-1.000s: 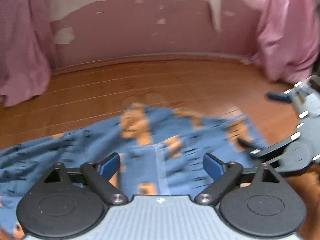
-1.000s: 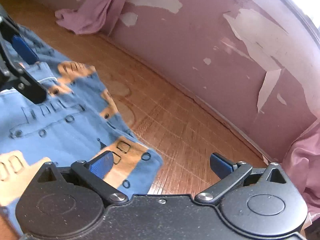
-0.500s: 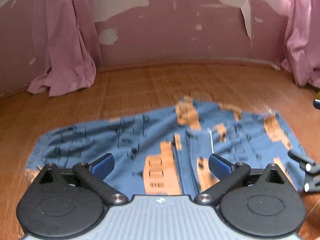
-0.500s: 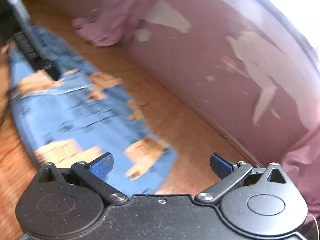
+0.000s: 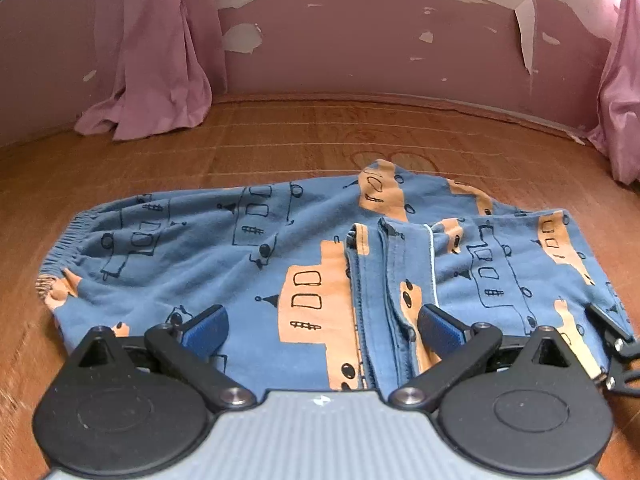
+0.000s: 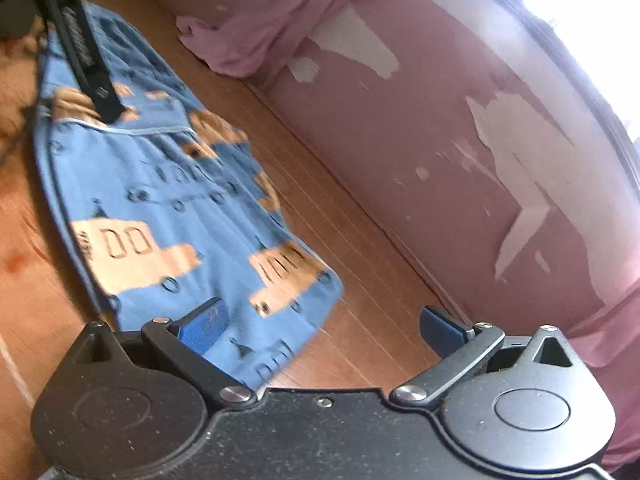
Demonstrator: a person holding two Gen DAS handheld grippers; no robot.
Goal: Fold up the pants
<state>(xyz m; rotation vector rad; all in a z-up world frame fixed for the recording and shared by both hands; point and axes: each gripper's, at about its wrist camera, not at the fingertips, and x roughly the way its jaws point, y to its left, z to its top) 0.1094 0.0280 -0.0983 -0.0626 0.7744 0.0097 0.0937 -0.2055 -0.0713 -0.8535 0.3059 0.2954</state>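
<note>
Blue pants with an orange-and-black vehicle print, spread flat on a wooden floor, folded across themselves so that a hemmed edge and white piping run straight ahead of the left gripper. Left gripper wide open over the near edge of the cloth, blue fingertip pads apart, nothing between them. Elastic waistband bunched to the front-left of it. Right gripper likewise spread wide and empty, its left pad above the nearest corner of the pants, its right pad above bare floor. Far ahead and to the left of the right gripper, a black finger of the other tool against the fabric (contact hard to judge). Beyond, a pink wall with peeling paint, and pink curtains pooling on the floor.
</note>
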